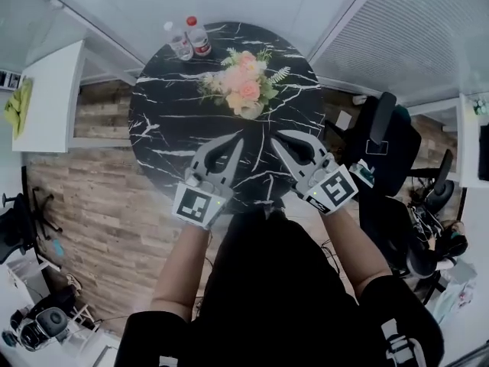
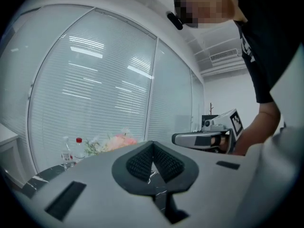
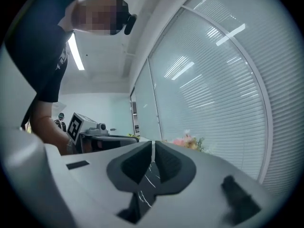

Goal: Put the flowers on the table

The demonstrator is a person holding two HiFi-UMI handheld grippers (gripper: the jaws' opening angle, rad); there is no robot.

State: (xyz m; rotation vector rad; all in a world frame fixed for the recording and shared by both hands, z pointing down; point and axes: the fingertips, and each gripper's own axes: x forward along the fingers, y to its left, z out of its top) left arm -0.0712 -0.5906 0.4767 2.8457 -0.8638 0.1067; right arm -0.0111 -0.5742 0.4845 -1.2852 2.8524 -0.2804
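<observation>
Nearest the head camera is the person's dark shirt, with 2 bare forearms reaching out from it toward the near edge of the round black marble counter.

Each hand carries 1 claw above that near edge. The left claw sits over the counter's near-left part with its marker cube just past the rim. Its own view shows the 2 ribbed pads meeting at their tips, with nothing between them. The right claw sits over the counter's near-right part, its marker cube also just off the rim. Its jaws stand together with only a thin slit between the pads, and they hold nothing. The 2 claws angle inward toward the counter's middle, near each other but not touching.

Beyond the counter's middle and a little to the right, the flowers lie on the marble: a pink and peach bunch with green sprigs, well apart from both claws.

At the counter's far edge stand 2 clear bottles, 1 with a white cap and 1 with a red cap, just beside each other and to the left of the bouquet.

A black office chair stands right of the counter, a white desk left of it, and wood-look floor shows below its left side.
</observation>
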